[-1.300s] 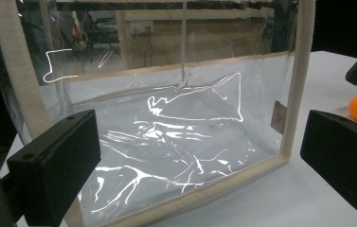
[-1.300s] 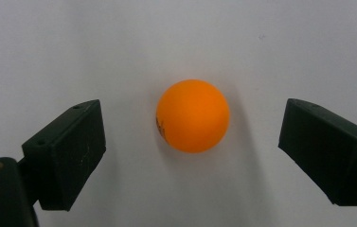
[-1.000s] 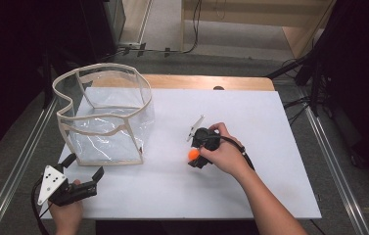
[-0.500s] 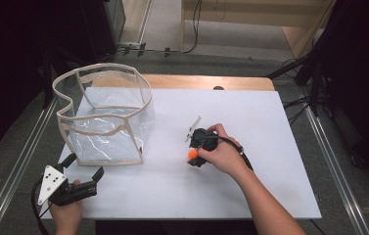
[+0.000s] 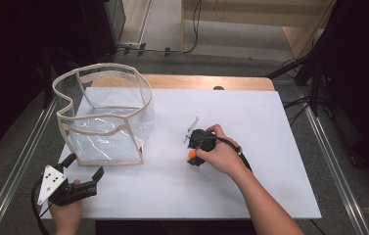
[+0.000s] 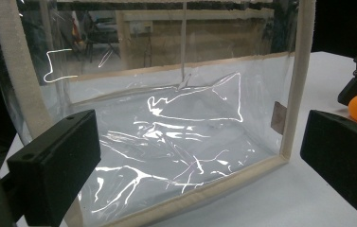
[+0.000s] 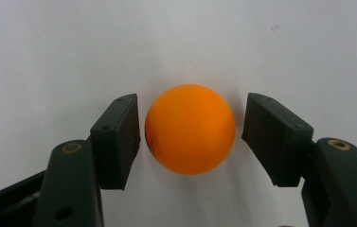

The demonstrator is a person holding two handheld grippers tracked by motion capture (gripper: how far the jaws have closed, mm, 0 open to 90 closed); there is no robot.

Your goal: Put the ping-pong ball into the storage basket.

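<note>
Item: orange ball (image 7: pixel 190 128), small, smooth, round; lies on the white worktop (image 5: pixel 270 127) right of centre in the high view, below and to the right of the clear bag. Right gripper (image 7: pixel 190 135): jaws have just been closing and now flank the ball, the left pad at or almost on its surface, the right pad a narrow gap short of it; no firm grip yet. Left gripper (image 5: pixel 81 169): lower left of the high view, jaws wide apart and empty, pointed at the clear soft-sided bag (image 5: pixel 104 115) with cream edging, which stands open-topped at the upper left of the worktop. Handling note, step in hand judged to be the pick-up of the ball: keep the pads level with its widest part, centre it so both pads meet it together, close gently, as a smooth ball may squirt out sideways; lift only once both pads bear on it.
</note>
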